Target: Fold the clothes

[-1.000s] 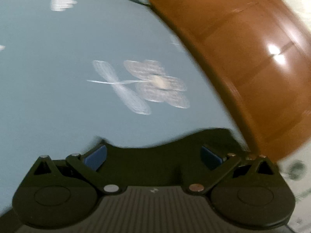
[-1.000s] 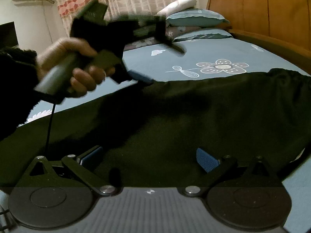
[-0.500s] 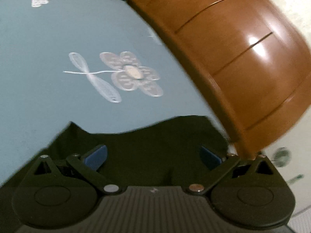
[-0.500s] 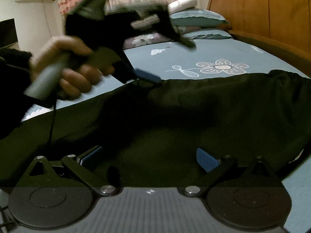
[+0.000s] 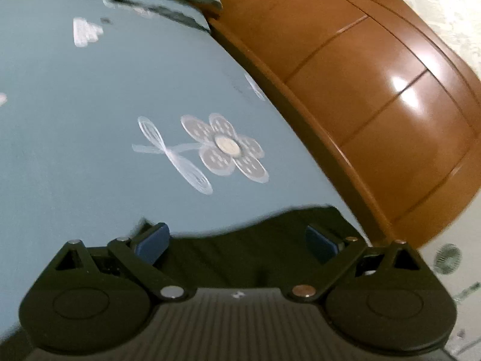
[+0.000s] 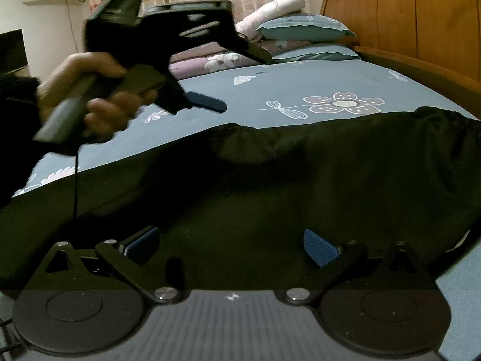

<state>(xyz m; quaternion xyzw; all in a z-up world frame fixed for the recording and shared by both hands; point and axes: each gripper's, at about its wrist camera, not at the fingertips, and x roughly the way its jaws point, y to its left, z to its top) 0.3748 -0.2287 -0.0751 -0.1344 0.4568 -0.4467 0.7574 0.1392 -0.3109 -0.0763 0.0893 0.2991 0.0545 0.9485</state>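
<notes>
Black garment (image 6: 270,186) lies spread wide across the blue sheet (image 6: 300,87), a dark, matte cloth with soft creases and a gently wavy far edge; its right end bunches slightly near the wooden bed frame (image 6: 421,21). It fills the lower half of the right wrist view, and in the left wrist view only a strip of it (image 5: 240,240) shows, below a white flower print (image 5: 224,147). The left gripper (image 5: 237,240), held in a hand (image 6: 87,96), hangs in the air above the garment's far edge, its jaws spread and holding nothing. The right gripper (image 6: 231,243) sits low over the cloth, fingers also apart, with no fabric pinched between them. Pillows (image 6: 303,27) are stacked at the head of the bed.
</notes>
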